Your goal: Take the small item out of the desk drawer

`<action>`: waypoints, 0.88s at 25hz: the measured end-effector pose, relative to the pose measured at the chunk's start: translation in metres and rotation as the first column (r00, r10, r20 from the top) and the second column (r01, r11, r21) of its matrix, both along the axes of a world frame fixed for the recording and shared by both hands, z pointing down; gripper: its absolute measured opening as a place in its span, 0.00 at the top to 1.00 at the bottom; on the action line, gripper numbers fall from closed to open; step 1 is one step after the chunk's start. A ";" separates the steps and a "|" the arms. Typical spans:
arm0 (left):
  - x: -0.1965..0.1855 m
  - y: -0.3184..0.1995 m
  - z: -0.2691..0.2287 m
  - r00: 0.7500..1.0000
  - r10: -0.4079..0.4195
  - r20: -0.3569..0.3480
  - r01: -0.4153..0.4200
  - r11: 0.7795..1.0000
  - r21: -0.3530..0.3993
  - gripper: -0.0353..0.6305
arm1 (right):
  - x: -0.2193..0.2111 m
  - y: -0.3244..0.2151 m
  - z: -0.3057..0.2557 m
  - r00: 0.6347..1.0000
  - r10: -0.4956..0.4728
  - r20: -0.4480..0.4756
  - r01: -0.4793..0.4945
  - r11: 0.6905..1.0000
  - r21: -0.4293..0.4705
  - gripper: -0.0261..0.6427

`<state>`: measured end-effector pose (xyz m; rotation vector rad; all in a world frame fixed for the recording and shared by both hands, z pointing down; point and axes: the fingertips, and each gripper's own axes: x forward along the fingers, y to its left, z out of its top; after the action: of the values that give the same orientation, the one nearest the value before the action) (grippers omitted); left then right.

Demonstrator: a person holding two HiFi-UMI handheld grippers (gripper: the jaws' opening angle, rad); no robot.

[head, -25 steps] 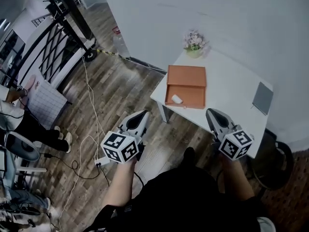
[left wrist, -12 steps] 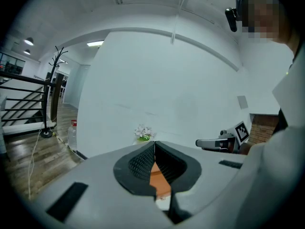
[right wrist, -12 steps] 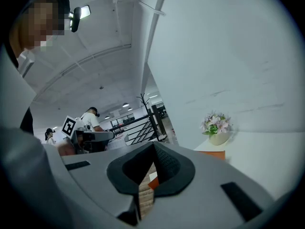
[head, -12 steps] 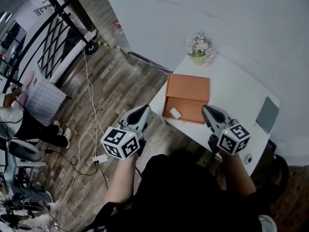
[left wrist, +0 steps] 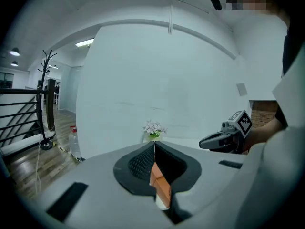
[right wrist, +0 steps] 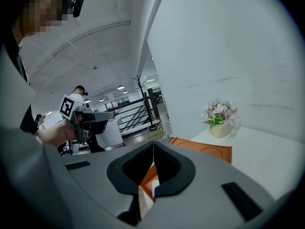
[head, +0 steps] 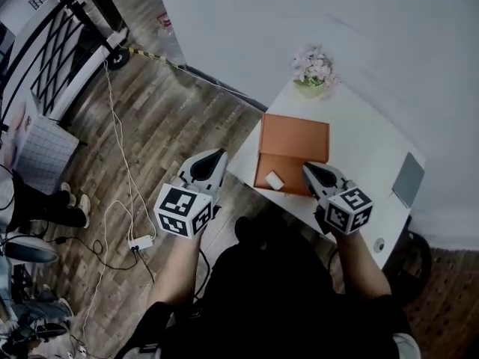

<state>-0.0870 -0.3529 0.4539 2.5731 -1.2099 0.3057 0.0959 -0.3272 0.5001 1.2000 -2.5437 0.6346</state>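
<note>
An orange drawer box (head: 293, 136) stands open on the white desk (head: 359, 144), and a small white item (head: 275, 180) lies in its front left corner. My right gripper (head: 305, 167) is shut and empty, its tip over the drawer's front right edge, just right of the item. My left gripper (head: 218, 154) is shut too, held over the wooden floor left of the desk corner. In the left gripper view the shut left gripper (left wrist: 154, 146) points at the orange drawer box (left wrist: 161, 182). In the right gripper view the right gripper (right wrist: 153, 152) points at the drawer box (right wrist: 205, 148) too.
A pot of pale flowers (head: 314, 69) stands at the desk's back corner against the white wall. A grey notebook (head: 409, 179) lies at the desk's right side. Cables and a power strip (head: 139, 241) run over the floor at the left, near black railings (head: 56, 66).
The desk and drawer have come closer under both grippers. The right gripper's tip now reaches the drawer's front right edge. Both jaws stay shut.
</note>
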 end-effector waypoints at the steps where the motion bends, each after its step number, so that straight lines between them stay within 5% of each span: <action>1: 0.001 -0.003 0.005 1.000 0.002 -0.014 -0.003 1.000 -0.015 0.93 | -0.001 -0.002 0.005 1.000 0.002 -0.008 -0.002 1.000 -0.011 0.97; 10: 0.010 -0.026 0.052 0.997 -0.039 -0.066 0.029 0.990 -0.136 0.93 | 0.000 -0.034 0.045 0.995 -0.073 -0.062 0.068 0.995 -0.077 0.96; 13: 0.017 -0.029 0.064 0.998 -0.022 -0.051 0.014 0.987 -0.159 0.93 | -0.007 -0.037 0.069 0.986 -0.139 -0.091 0.125 0.982 -0.141 0.82; 22: 0.024 -0.029 0.115 0.998 -0.018 -0.063 0.002 0.969 -0.246 0.93 | -0.035 -0.026 0.131 0.941 -0.307 -0.143 0.253 0.918 -0.306 0.70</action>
<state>-0.0628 -0.3816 0.5694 2.3450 -1.0877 0.3446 0.0608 -0.3533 0.6313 0.7410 -2.3074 0.7443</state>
